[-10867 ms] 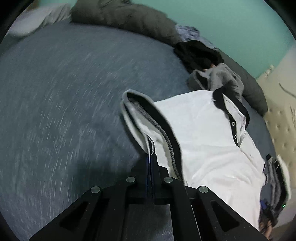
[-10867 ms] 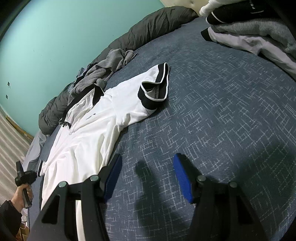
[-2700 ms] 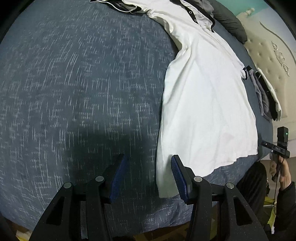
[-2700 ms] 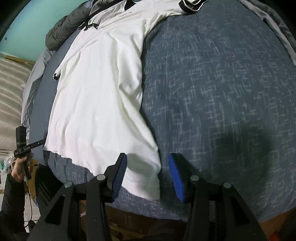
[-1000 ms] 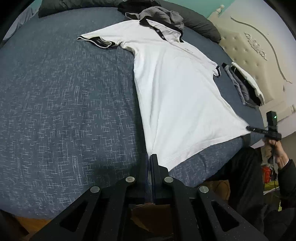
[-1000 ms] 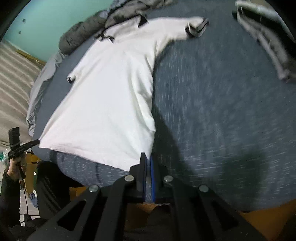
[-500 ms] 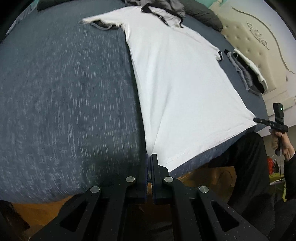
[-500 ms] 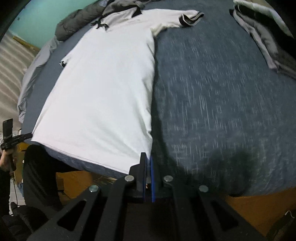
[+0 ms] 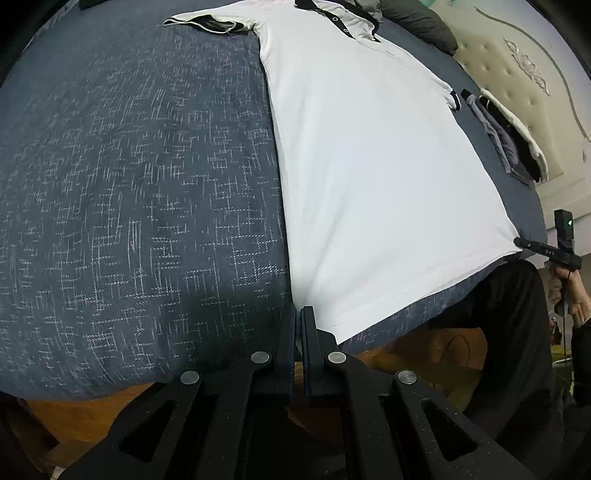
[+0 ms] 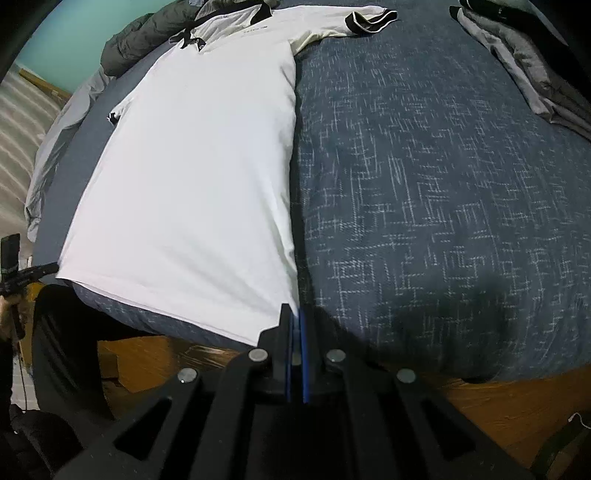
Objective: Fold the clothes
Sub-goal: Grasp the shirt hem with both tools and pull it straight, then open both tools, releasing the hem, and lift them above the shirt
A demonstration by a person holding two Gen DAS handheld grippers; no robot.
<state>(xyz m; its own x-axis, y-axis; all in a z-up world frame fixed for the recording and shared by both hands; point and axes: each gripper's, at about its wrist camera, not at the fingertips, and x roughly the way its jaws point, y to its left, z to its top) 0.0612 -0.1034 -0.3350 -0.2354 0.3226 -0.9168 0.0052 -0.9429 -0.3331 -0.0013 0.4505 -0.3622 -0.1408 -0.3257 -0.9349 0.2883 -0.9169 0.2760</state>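
Left wrist view: bedroom, dark blue bedspread [image 9: 129, 184] with white crosshatch, cream tufted headboard [image 9: 517, 74] far right, wood floor below the near bed edge. White polo shirt [image 9: 369, 166] lies flat, front up, collar far, hem near and hanging slightly past the bed edge. Left gripper [image 9: 298, 314] has its jaws pressed fully together, pinching the near left hem corner; fabric fans out from the pinch with small tension creases, so the corner is likely held taut to keep the body smooth. Left sleeve [image 9: 210, 24] with black cuff spread out far left. Folded clothes stack [image 9: 509, 136] sits far right near the headboard, probably finished items kept clear of the work area. The other gripper's tip meets the opposite hem corner at the right edge, with a hand [image 9: 569, 291] on its handle below.

Right wrist view: same bed, teal wall [image 10: 92, 33] far left, grey pillow [image 10: 140, 40] at the far end. Right gripper [image 10: 295, 314] jaws closed tight, blue pads nipping the near right hem corner of the shirt. Right sleeve [image 10: 347, 22] laid out far. Grey folded garments far right. Left gripper visible at far left edge by the opposite corner.

Judgement: both hem corners gripped so the hem can be carried evenly toward the collar for a lengthwise fold.
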